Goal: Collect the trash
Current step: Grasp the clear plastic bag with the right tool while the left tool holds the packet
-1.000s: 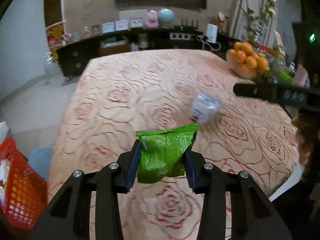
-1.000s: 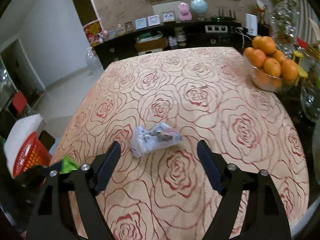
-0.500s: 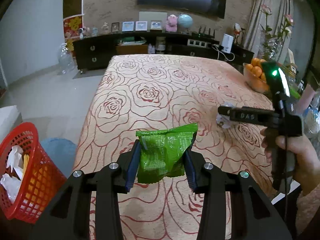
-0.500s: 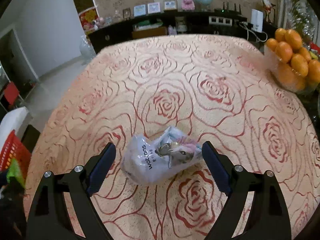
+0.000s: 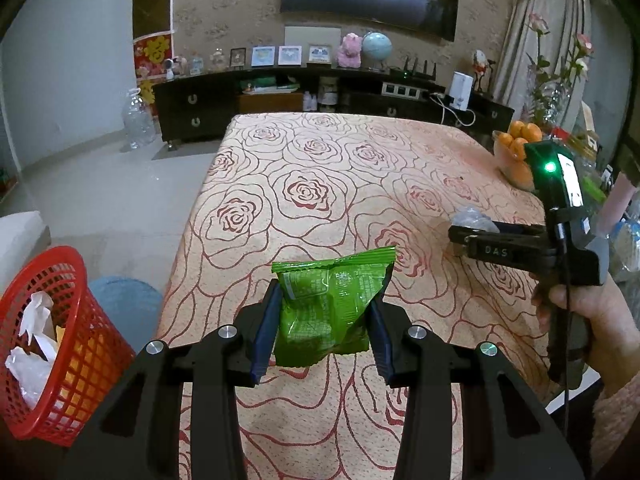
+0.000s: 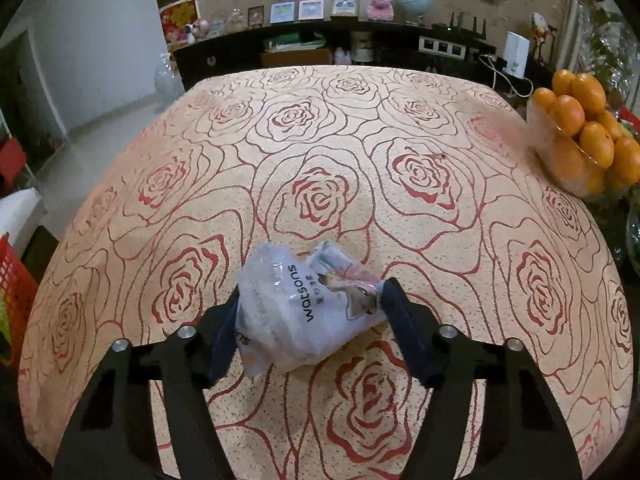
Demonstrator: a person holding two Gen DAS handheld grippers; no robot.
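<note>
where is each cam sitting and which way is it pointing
Left wrist: on the left gripper, looking down its fingers across the table toward the sideboard; shows its jaws shut on a green packet, the red basket, and the right gripper in a hand.
Right wrist: on the right gripper, facing likewise; its jaws are closing around a white bag.
Shared: table, oranges, sideboard, basket.

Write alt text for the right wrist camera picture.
The right gripper is closing its fingers around a crumpled white Watsons bag lying on a rose-patterned tablecloth. A bowl of oranges stands at the table's right edge.
</note>
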